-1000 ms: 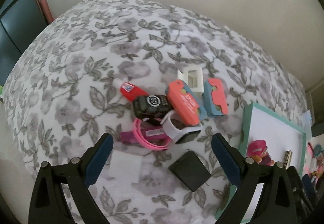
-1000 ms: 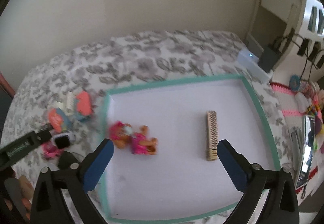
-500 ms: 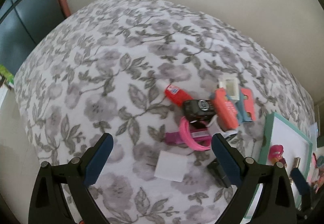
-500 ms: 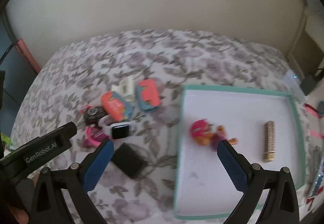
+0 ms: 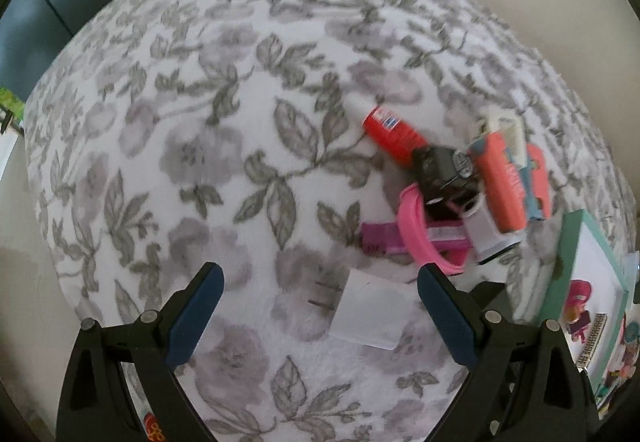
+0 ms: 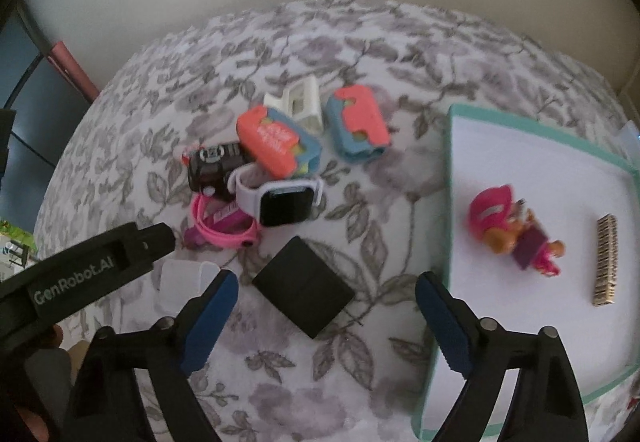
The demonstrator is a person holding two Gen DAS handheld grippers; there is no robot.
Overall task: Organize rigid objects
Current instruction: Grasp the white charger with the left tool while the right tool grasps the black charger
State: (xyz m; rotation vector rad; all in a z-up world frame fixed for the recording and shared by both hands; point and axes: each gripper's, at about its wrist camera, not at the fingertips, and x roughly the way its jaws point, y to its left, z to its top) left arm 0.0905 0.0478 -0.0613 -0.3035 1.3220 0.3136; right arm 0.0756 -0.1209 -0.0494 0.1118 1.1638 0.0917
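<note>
Right gripper point(image 6: 326, 322): jaws apart and closing, nothing pressed between the blue pads; points steeply down at the cloth.
Black square block point(image 6: 304, 292): flat on the cloth, turned corner-on, at 12 o'clock just beyond the right fingertips, in the gap line but touched by neither pad.
Left gripper point(image 5: 320, 316): jaws wide, empty; its black body also shows in the right view at 9 o'clock.
White square card point(image 5: 370, 312): flat on the cloth, between the left pads, nearer the right-hand pad; no contact visible.
White smartwatch point(image 6: 280, 198): dark screen up, at 12 o'clock beyond the block, touching the pile.
Pink band point(image 6: 224, 230): loop at 11 o'clock from the right fingers, over a purple piece point(image 5: 380, 238).
Black toy camera point(image 6: 214, 164): behind the band, beside the watch strap.
Red tube point(image 5: 394, 132): far edge of the pile in the left view, partly under the camera.
Coral-and-blue case, near point(image 6: 278, 140): leaning on the watch.
Coral-and-blue case, far point(image 6: 358, 124): alone at 12 o'clock, just beside the pile.
White plastic holder point(image 6: 302, 106): between and behind the two cases.
Teal-rimmed tray point(image 6: 450, 178): white floor, at 2 o'clock from the right gripper.
Pink-hatted doll point(image 6: 512, 230): lying in the tray.
Tan comb-like strip point(image 6: 606, 258): in the tray, well apart from the doll.
Floral cloth point(image 6: 360, 38): grey-leaf print under everything.
</note>
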